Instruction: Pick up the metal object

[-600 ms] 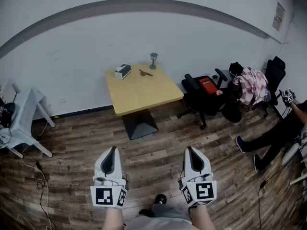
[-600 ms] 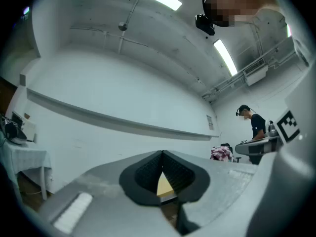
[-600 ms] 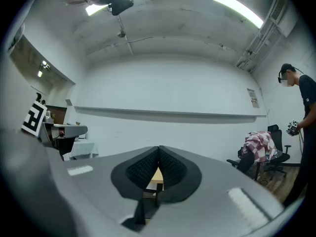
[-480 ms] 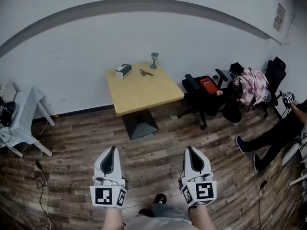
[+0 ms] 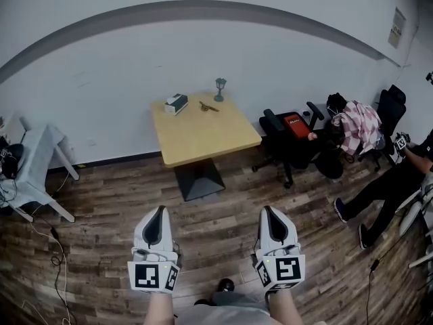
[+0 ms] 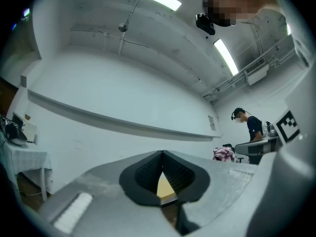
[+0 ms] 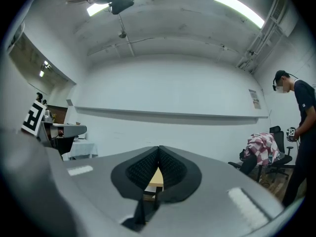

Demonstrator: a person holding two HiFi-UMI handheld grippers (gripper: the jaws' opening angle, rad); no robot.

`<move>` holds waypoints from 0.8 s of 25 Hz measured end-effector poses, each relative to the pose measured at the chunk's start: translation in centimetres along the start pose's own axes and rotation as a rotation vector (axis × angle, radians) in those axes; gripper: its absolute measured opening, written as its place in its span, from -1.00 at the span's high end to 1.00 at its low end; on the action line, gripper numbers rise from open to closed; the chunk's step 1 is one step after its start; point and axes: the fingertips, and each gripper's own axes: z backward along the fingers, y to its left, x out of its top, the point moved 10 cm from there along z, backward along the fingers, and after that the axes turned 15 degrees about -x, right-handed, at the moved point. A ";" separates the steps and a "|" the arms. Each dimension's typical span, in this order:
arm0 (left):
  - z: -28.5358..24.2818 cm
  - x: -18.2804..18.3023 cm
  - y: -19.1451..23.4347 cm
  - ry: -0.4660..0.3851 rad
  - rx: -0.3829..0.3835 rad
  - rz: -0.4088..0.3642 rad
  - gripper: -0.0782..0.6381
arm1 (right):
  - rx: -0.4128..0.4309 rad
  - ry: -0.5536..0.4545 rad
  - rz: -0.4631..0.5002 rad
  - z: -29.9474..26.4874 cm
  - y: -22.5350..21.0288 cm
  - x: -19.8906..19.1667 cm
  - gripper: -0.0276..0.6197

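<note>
Over the floor (image 5: 216, 232), the left gripper (image 5: 160, 211) and right gripper (image 5: 268, 210) hang closed and empty, well apart from the table (image 5: 203, 134) bearing the metal object (image 5: 220, 89).

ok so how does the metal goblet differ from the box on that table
The metal goblet is tall and slim, upright on a stem; the box is low and blocky, lying flat. The goblet is grey all over; the box is pale with a dark top. Both sit at the far end of the yellow table.
</note>
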 end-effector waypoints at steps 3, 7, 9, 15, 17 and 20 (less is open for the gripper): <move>-1.2 0.0 -0.1 -0.006 -0.004 -0.007 0.77 | -0.003 -0.030 -0.036 -1.1 -0.8 0.1 0.91; -3.0 -0.1 -0.4 -0.012 0.001 -0.006 0.77 | 0.012 -0.046 -0.053 -2.7 -1.9 0.0 0.91; -3.9 -0.2 -0.6 -0.016 0.005 -0.003 0.77 | 0.020 -0.049 -0.055 -3.5 -2.5 0.0 0.91; -7.0 -0.1 -1.9 -0.021 0.004 -0.018 0.77 | 0.040 -0.055 -0.067 -5.6 -4.9 0.0 0.91; -7.8 -0.2 -2.3 -0.026 0.007 -0.023 0.77 | 0.047 -0.055 -0.072 -6.2 -5.6 -0.3 0.91; -8.5 -0.3 -2.9 -0.031 0.014 -0.025 0.77 | 0.053 -0.051 -0.079 -6.8 -6.3 -0.7 0.91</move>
